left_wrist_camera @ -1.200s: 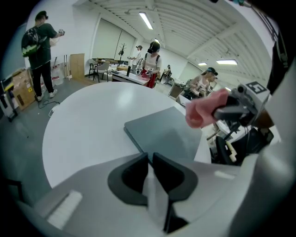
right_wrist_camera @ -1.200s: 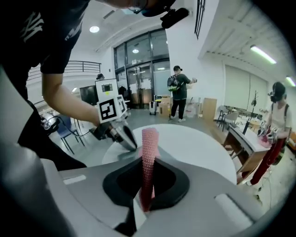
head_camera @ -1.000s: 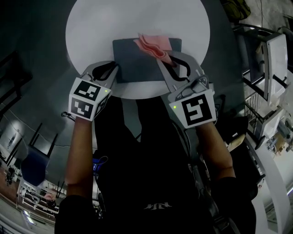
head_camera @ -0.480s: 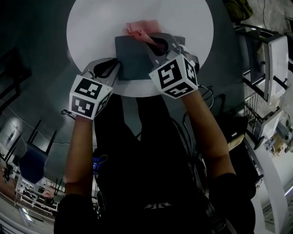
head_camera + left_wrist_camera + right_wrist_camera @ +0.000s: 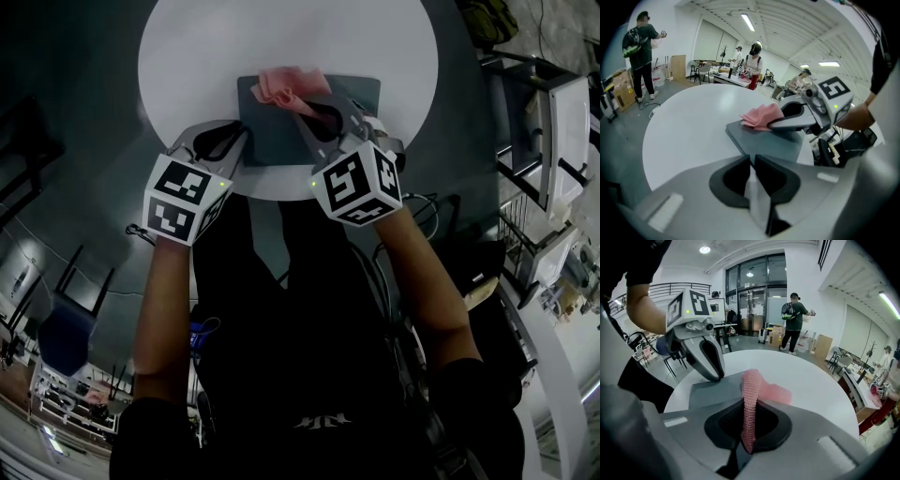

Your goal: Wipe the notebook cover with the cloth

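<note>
Working over a round white worktop (image 5: 178, 66), bare apart from the task's things. Could shove the dark grey notebook (image 5: 272, 136) across that smooth top, or off the near rim, if a wiping stroke drags harder than the hold. Lies flat close to that rim, so little margin there. Pinned only at its near left corner by the left tongs (image 5: 752, 158), closed down to a sliver on the cover's edge. Likely to pivot about that single point under a sideways stroke, and might crease the cover there if lifted.

Gripping the pink cloth (image 5: 751, 380) in the right tongs (image 5: 749, 403), shut tight on one narrow fold, with the loose bunch resting at the notebook's far edge, left of middle. Could slip out of so thin a bite, or bunch up and ride over the cover instead of wiping flat. Risk too of scraping the cover with the hard tips if pressed too low.

Hard to judge how much cloth really touches the cover, with part of it hidden under the right tongs in the head view. Cannot name for certain the pale strip between the left tongs' tips, probably page edges. Near right corner of the notebook covered by the right tongs' body. No telling dirt on the cover in so dim a view.
</note>
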`<state>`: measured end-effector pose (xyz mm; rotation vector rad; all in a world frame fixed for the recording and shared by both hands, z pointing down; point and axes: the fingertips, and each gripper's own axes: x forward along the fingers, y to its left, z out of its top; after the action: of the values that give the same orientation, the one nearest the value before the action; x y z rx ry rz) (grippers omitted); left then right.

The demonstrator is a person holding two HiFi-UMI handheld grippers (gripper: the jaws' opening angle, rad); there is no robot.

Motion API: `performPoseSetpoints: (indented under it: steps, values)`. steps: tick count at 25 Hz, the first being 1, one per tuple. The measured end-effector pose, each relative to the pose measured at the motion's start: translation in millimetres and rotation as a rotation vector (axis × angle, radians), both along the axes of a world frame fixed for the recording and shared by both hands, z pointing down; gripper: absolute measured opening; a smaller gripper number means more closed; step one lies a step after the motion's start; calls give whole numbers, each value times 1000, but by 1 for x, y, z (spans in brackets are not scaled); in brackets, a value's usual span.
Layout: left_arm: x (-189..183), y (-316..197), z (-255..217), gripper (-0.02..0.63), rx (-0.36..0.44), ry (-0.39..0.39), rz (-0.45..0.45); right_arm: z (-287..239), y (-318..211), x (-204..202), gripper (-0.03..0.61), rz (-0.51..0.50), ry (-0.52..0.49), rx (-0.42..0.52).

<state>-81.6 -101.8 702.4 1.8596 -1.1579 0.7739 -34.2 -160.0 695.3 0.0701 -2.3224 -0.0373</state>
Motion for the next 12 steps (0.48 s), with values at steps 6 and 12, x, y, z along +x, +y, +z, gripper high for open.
performPoseSetpoints:
  steps: [6, 12]
  values:
    - [-2, 0, 0, 32, -6, -1, 4, 0, 33, 17, 8, -16, 13, -57]
    - [-1, 0, 0, 32, -4, 0, 6, 1, 64, 35, 8, -31, 33, -121]
